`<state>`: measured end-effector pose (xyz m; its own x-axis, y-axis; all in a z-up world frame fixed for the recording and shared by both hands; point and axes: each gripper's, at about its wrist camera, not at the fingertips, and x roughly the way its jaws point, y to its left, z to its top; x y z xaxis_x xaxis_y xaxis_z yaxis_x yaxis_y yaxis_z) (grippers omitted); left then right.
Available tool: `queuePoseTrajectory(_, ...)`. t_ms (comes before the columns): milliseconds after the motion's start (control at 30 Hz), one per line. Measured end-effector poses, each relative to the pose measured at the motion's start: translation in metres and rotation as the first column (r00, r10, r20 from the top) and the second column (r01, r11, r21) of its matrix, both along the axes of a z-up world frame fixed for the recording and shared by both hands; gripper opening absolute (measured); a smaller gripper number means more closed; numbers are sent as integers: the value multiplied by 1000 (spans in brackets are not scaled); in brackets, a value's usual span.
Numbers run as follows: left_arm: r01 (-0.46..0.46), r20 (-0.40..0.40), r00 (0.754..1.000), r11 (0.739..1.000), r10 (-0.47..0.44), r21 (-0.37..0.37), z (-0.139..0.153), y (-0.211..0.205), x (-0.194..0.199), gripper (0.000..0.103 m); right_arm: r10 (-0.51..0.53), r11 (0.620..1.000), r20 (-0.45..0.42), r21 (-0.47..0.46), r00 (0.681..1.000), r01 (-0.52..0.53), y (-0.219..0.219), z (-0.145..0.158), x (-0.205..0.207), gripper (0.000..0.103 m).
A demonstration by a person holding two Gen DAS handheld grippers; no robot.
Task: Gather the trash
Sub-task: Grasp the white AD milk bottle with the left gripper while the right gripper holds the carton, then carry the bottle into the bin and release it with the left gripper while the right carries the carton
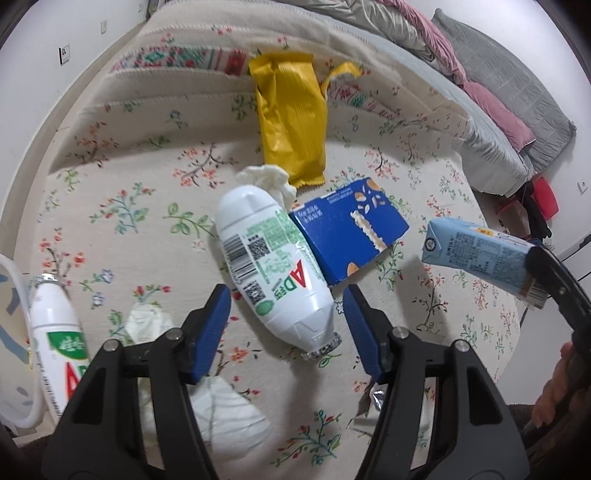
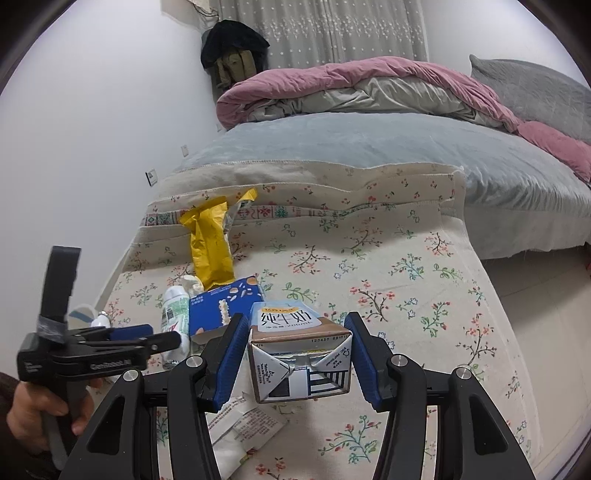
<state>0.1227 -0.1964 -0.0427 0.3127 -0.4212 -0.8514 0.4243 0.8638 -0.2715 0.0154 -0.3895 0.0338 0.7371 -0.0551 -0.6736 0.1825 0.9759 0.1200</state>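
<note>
Pale-blue milk carton [image 2: 295, 350] is clamped in the right gripper [image 2: 295, 354]; left gripper [image 1: 286, 317], fingers apart, straddles the white plastic bottle [image 1: 271, 267]. Most litter remains on the floral-clothed bench [image 1: 424, 177].

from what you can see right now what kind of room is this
Most likely a bedroom. A bed with a rumpled pink duvet stands beyond the floral cloth where the trash lies, and a curtain hangs on the far wall.
</note>
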Motion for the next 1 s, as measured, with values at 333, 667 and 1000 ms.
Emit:
queuePoseTrajectory(333, 3, -20, 1000, 1000, -3, -11, -9, 1, -1, 57, 3, 1000, -11, 6, 1000, -2, 0, -4, -1, 55)
queuePoseTrajectory(667, -5, 16, 1000, 1000, 5, -18, 1, 15, -5, 49, 2, 1000, 14, 9, 1000, -2, 5, 3, -1, 55)
queuePoseTrajectory(1000, -27, 57, 998, 999, 28, -26, 14, 35, -8, 49, 34, 999, 31, -1, 999, -34, 25, 12, 9, 55)
